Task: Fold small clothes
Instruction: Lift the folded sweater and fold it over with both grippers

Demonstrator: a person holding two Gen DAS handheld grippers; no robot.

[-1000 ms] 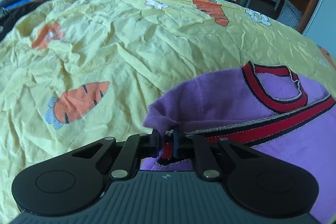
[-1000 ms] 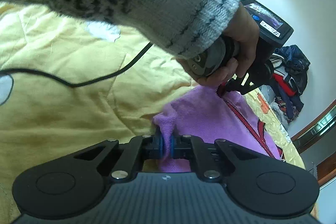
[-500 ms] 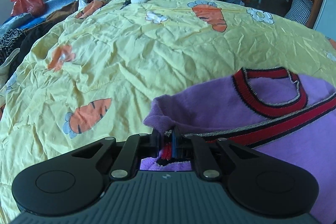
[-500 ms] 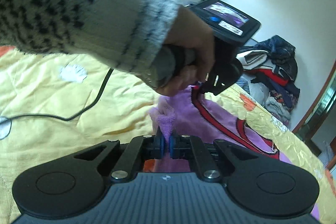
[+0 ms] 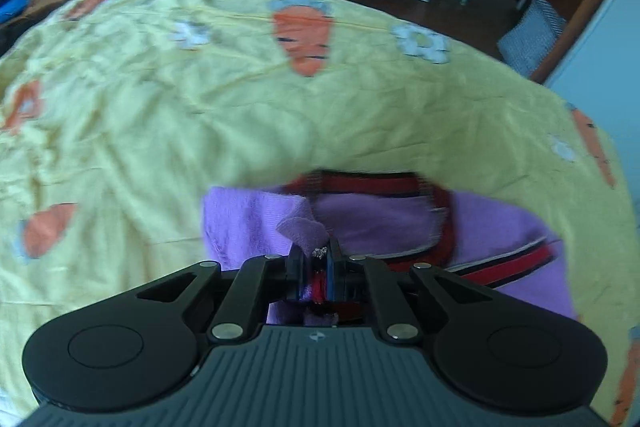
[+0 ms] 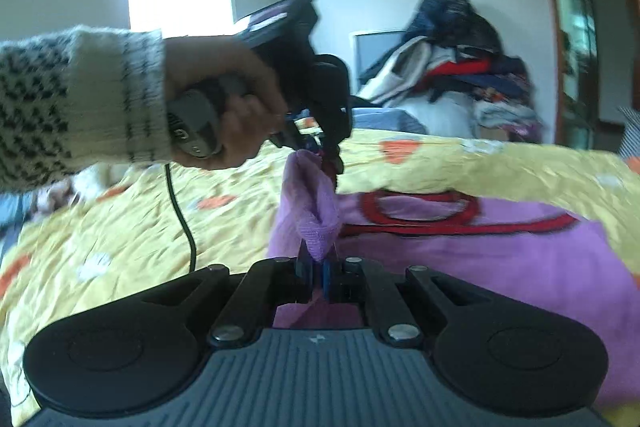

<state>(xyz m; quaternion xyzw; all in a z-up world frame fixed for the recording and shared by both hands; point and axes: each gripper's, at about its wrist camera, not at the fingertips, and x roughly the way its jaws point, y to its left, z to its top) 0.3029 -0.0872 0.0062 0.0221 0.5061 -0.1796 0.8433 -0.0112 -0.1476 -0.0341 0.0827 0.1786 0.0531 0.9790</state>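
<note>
On the crumpled yellow carrot-print sheet (image 5: 168, 131), we see a fuzzy purple sweater (image 6: 460, 259).
Left gripper (image 5: 314, 269) and right gripper (image 6: 316, 277) each pinch its lifted near edge.

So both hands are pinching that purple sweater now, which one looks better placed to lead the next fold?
Probably the left. The left gripper clamps the purple sweater at its red-trimmed edge, raised over the yellow sheet. The right gripper only pinches a plain corner lower down.
</note>
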